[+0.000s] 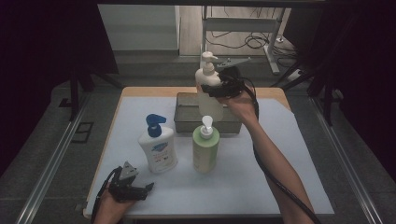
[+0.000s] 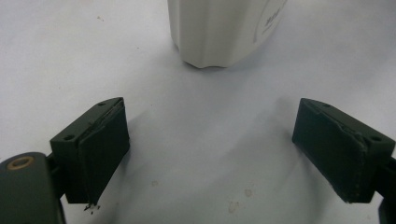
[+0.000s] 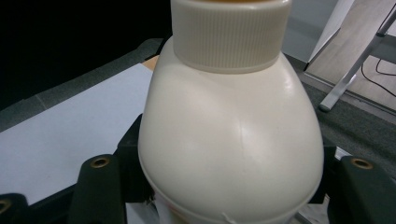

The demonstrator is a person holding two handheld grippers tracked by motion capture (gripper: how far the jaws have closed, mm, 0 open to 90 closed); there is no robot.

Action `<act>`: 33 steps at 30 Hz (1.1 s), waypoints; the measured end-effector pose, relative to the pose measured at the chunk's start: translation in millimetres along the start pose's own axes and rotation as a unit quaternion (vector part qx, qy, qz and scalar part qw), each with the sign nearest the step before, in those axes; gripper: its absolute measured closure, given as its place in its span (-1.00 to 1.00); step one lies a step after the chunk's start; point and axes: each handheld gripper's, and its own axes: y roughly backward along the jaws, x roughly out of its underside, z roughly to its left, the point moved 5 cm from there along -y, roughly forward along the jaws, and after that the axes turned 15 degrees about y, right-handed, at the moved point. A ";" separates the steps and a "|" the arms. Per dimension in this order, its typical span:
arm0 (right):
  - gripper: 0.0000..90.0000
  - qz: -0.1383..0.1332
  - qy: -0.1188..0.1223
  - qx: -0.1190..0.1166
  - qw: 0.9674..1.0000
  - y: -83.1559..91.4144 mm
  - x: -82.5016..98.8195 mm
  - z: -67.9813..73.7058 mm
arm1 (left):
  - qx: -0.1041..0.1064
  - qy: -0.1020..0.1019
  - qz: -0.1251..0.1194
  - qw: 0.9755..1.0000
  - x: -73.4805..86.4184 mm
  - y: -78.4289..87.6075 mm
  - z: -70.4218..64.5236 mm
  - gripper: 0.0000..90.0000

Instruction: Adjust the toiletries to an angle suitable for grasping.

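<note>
Nearest the high camera, the left hand-held gripper [image 1: 148, 187] rests low on the pale sheet of the bench [image 1: 280, 196], its jaws spread wide with nothing between them, just short of the white pump bottle with the blue head [image 1: 157, 148]. Beside that stands a green pump bottle with a white pump [image 1: 206, 147]. Farther back, the right hand-held gripper [image 1: 210, 89] clamps the cream plastic pump bottle [image 1: 208, 88] across its upper body, lifted over the grey rectangular metal tray [image 1: 187, 122]. That bottle looks stiff and smooth-walled (likely slippery, and heavy if full), so a grip just under the shoulder, below the ribbed collar [image 3: 229, 35], seems the safest; the pump spout would probably flex or turn.
</note>
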 end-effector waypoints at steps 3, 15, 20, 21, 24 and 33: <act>-0.18 0.000 0.001 0.001 1.000 -5.4 -2.0 0.5 | 0.000 0.000 0.000 1.000 0.0 0.0 0.0 -0.76; -0.18 -0.001 0.001 0.007 1.000 -26.1 -8.4 3.5 | 0.000 0.000 0.000 1.000 0.0 0.0 0.1 -0.76; -0.18 0.003 0.006 0.011 1.000 -35.7 -8.3 5.2 | -0.001 -0.001 0.001 1.000 0.0 0.1 0.3 -0.76; -0.18 0.003 0.006 0.011 1.000 -37.5 -8.3 5.1 | -0.001 0.000 0.000 1.000 0.0 0.1 0.2 -0.76; -0.18 0.002 0.005 0.014 1.000 -43.0 -7.7 5.2 | -0.001 0.000 0.001 1.000 0.1 0.2 0.1 -0.76; -0.18 0.005 0.005 0.014 1.000 -61.7 0.6 9.3 | -0.001 -0.001 0.002 1.000 0.2 0.3 0.3 -0.76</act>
